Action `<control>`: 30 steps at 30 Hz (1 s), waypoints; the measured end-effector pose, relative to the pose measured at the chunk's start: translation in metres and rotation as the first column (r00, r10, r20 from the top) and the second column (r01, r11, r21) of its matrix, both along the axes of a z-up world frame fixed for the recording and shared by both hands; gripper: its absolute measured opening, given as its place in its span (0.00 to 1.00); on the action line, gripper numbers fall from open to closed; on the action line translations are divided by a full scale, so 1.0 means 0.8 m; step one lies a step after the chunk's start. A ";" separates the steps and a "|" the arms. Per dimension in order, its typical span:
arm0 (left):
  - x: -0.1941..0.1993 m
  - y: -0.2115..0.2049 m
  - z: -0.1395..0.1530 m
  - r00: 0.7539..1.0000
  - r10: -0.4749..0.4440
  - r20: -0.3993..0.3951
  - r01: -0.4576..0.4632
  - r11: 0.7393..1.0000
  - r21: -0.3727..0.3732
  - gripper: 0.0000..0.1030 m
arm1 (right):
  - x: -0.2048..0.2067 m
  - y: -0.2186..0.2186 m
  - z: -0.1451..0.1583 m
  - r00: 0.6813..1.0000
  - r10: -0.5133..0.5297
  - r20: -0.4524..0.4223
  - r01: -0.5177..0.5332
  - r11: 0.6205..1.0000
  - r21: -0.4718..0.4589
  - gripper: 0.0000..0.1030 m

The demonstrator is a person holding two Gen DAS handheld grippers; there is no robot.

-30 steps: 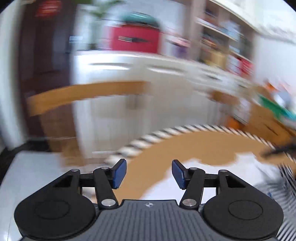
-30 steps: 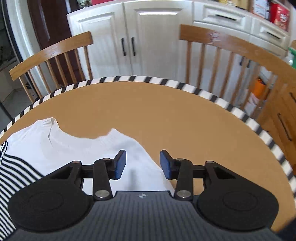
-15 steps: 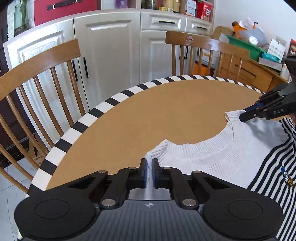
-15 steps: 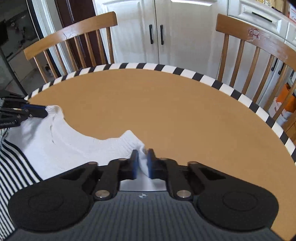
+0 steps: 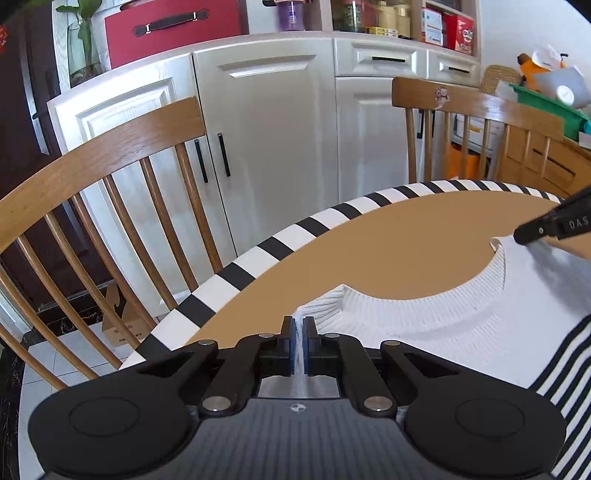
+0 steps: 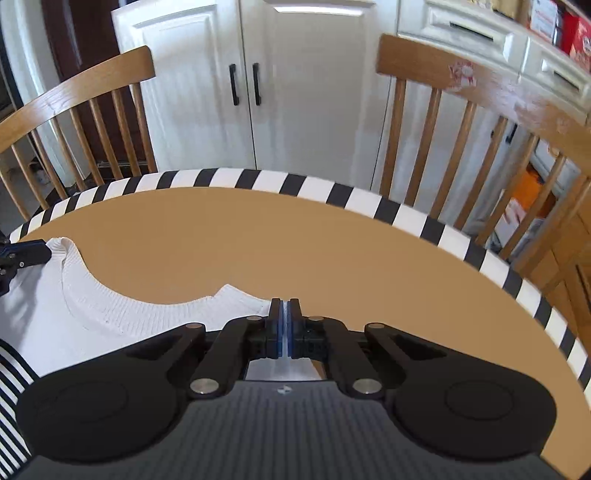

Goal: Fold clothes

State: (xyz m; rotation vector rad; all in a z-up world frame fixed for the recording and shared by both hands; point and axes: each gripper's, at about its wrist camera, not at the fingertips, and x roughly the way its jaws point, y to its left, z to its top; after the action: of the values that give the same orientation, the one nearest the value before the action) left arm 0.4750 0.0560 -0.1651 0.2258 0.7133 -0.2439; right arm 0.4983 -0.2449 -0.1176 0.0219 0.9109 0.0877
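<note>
A white knit sweater (image 5: 436, 325) with black-striped sleeves lies flat on a round tan tabletop (image 5: 388, 251) edged in black-and-white stripes, its ribbed neckline facing two wooden chairs (image 6: 461, 122) and white cabinets (image 5: 266, 147). The left hand-held gripper (image 5: 299, 345) is pinched closed on the shoulder edge at one side of the neckline, a thin fold of white knit caught between its blue pads. The right hand-held gripper (image 6: 283, 334) is likewise clamped on the opposite shoulder edge, white fabric showing in the narrow slit between its fingers. In the left wrist view the right tool's black tip enters from the right at the far collar corner, bearing the partial lettering "DAS". A red case (image 5: 173, 29) sits atop the cabinets; boxes on the shelf carry print too small to read.
</note>
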 end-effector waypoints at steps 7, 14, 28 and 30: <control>-0.043 0.050 0.046 0.991 0.048 0.127 -0.039 0.997 -0.071 0.43 | -0.059 -0.054 0.051 0.991 -0.047 0.122 0.037 0.996 0.082 0.38; -0.167 0.168 0.078 0.984 0.147 0.103 -0.139 0.987 -0.081 0.58 | -0.185 -0.160 0.074 0.984 -0.177 -0.011 0.177 0.984 0.036 0.38; -0.295 0.221 0.027 0.919 0.381 -0.096 -0.392 0.910 -0.136 0.61 | -0.227 -0.169 0.016 0.921 -0.340 -0.191 0.359 0.930 0.076 0.05; -0.297 0.222 0.027 0.916 0.392 -0.088 -0.400 0.908 -0.125 0.60 | -0.230 -0.156 0.026 0.935 -0.324 -0.148 0.336 0.940 0.067 0.05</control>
State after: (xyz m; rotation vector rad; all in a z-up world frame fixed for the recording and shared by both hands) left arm 0.2373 0.2334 -0.1438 -0.0646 0.7826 0.0896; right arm 0.3142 -0.3693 -0.0967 0.2684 1.0263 -0.1882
